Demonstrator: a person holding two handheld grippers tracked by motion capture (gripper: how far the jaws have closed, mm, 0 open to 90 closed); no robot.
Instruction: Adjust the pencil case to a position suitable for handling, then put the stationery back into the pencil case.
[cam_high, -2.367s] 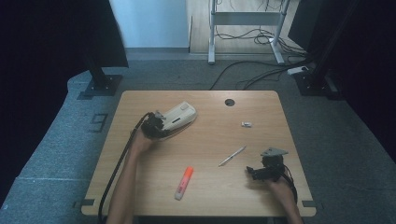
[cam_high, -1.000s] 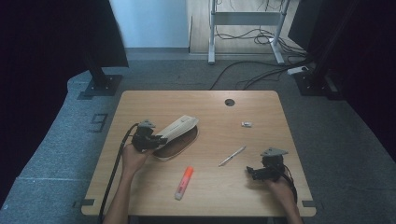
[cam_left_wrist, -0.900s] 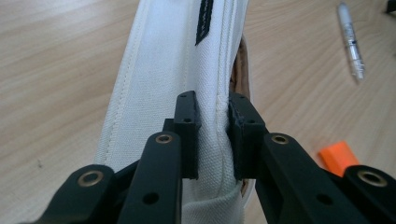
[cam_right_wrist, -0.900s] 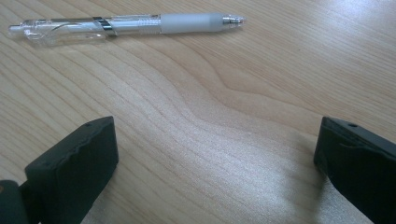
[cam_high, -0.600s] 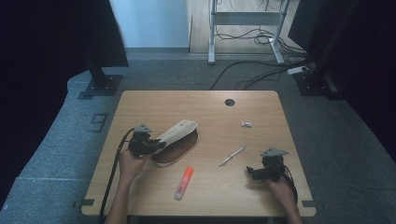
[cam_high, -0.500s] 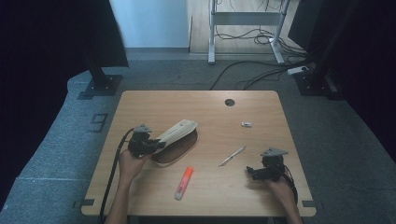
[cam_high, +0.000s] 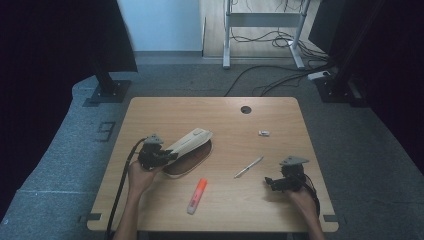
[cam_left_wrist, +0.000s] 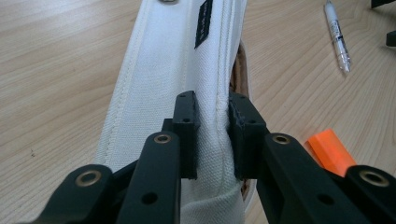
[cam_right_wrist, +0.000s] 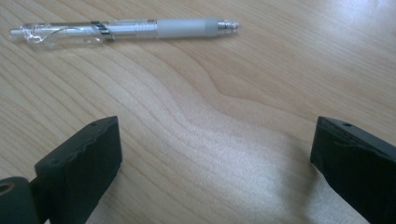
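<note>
The left gripper (cam_high: 167, 156) sits over the left half of the table, its hand (cam_high: 139, 175) behind it and the forearm coming up from the near edge. Its jaws point toward the far right and are clamped tight on a fold of a white pencil case (cam_left_wrist: 187, 70), with both pads (cam_left_wrist: 187, 122) pressing the cloth. The right gripper (cam_high: 270, 182) rests low near the right near corner, held by the right hand (cam_high: 301, 197), jaws spread wide and pointing left.
</note>
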